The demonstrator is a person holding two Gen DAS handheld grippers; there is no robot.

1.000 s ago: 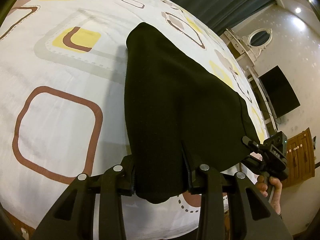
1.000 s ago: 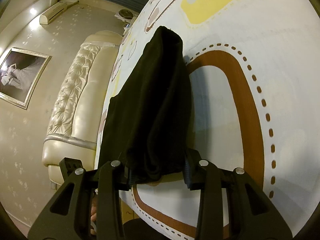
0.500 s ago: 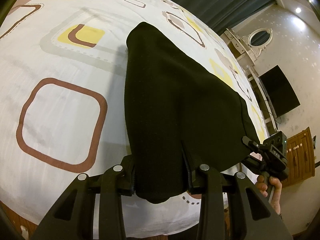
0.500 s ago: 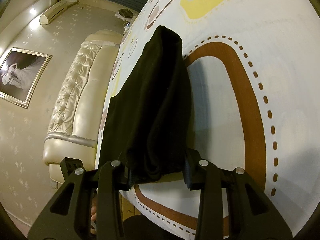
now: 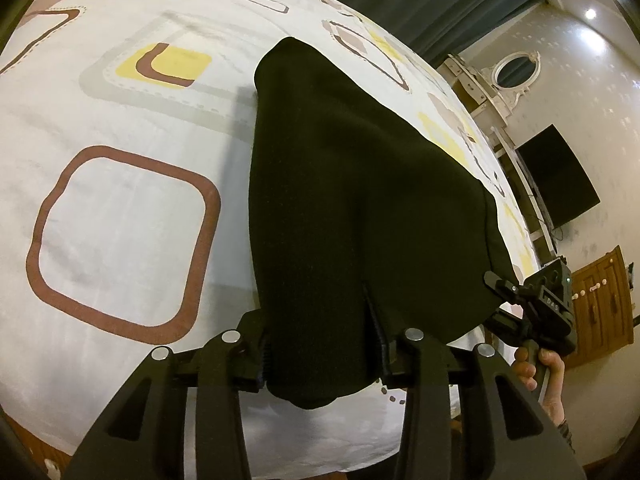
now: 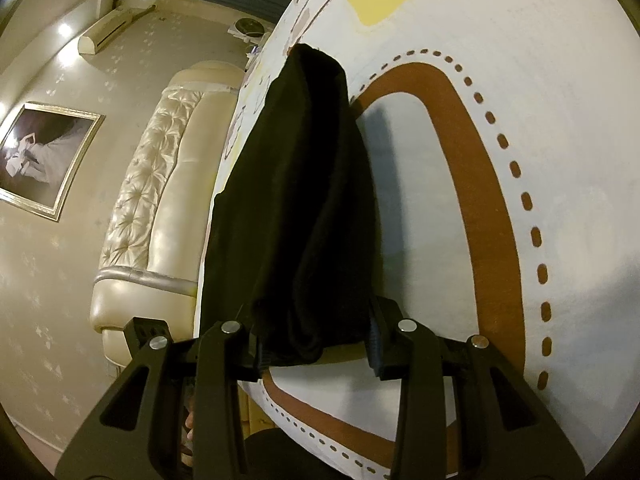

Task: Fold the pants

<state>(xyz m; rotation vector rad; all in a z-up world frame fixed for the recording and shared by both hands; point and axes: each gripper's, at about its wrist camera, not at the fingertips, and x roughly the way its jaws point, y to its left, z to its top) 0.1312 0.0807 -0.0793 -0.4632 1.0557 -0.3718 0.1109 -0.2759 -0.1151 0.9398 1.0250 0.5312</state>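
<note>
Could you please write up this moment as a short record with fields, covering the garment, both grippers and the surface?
garment: black fabric pants, near edge lifted, far end lying on the bed
left gripper: shut on the pants' near edge
right gripper: shut on bunched cloth at the other corner of that edge
surface: white bedsheet with brown and yellow rounded squares
background: cream tufted headboard, dark wall-mounted screen
stage: fold not yet laid down

bed and what lies on it

the bed (image 5: 120, 216) wears a white sheet printed with rounded squares in brown, yellow and grey, some edged with dotted lines. black pants (image 5: 352, 208) lie on it, their far end resting on the sheet and the near end lifted off it. a cream tufted headboard (image 6: 160, 184) stands at one end.
</note>
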